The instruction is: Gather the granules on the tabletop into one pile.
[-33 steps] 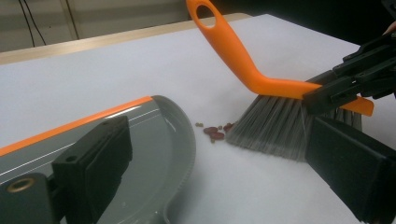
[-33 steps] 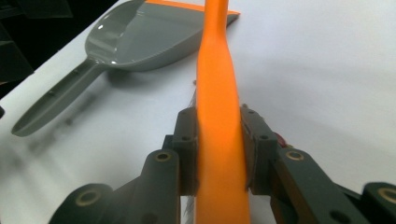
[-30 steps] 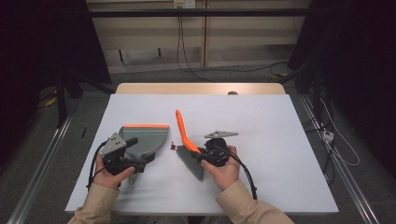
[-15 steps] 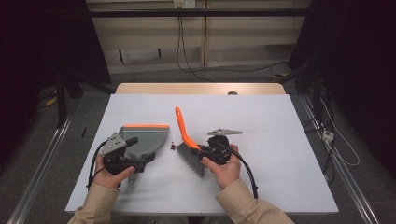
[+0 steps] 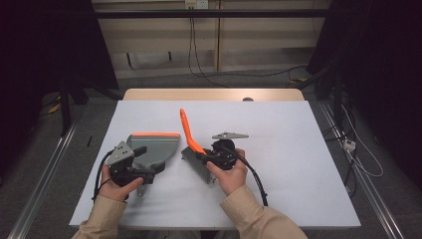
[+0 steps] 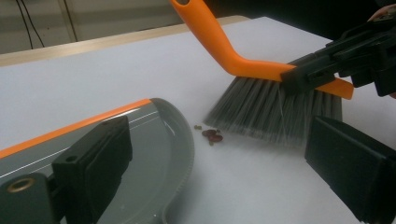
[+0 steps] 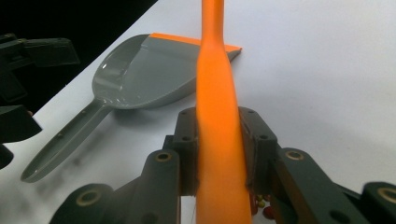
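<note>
Orange brush clamped by right gripper, handle angled away up-left

White-topped table with a wooden far edge, on grey floor; beige wall panel behind, cables hanging, dark surroundings either side.

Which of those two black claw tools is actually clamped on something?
The right gripper: its jaws squeeze the orange brush handle. The left gripper has the dustpan handle between open jaws, not pinched.
</note>
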{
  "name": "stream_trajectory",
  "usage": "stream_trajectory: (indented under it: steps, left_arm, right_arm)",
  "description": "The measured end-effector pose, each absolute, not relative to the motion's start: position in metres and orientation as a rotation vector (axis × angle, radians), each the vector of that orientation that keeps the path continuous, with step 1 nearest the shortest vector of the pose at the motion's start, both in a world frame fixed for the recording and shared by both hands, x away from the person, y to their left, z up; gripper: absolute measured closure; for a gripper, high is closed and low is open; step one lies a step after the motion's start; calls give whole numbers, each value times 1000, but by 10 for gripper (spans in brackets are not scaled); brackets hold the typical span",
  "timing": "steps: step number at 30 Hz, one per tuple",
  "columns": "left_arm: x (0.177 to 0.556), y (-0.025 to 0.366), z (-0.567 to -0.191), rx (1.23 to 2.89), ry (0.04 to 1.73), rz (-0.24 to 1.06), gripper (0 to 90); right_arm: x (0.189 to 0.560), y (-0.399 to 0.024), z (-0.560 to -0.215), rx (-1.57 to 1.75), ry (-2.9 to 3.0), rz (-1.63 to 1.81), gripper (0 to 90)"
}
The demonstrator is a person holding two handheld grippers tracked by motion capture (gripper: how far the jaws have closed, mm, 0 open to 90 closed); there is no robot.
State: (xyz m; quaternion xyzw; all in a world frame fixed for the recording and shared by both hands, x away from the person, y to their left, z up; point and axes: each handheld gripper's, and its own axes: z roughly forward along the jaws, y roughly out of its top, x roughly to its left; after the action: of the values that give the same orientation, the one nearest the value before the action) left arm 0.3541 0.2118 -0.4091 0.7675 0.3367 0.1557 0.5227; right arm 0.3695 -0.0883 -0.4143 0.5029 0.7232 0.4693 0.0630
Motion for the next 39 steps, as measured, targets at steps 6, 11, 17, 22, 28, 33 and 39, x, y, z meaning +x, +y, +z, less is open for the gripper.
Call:
stream_trajectory:
  steps: [6, 11, 17, 22, 28, 33, 39]
  left_arm:
    - [355, 212, -410, 1838, 808, 370, 75]
    - [354, 211, -410, 1847, 802, 368, 75]
    - [355, 210, -410, 1850, 800, 366, 75]
    - [355, 211, -410, 1843, 806, 367, 75]
    - [354, 210, -411, 1850, 802, 366, 75]
    - [354, 209, -411, 1854, 802, 369, 75]
    - [355, 208, -411, 1854, 799, 366, 75]
  right_arm:
    - [374, -82, -416, 1532, 2182, 1421, 712]
    - [379, -69, -420, 1541, 2182, 1445, 712]
    - [389, -54, -428, 1563, 2169, 1394, 711]
    - [394, -62, -429, 1608, 2159, 1364, 710]
    - [388, -75, -429, 1626, 2144, 1340, 709]
    - [383, -88, -429, 1660, 2127, 1328, 707]
    - [377, -103, -429, 1672, 2110, 1313, 705]
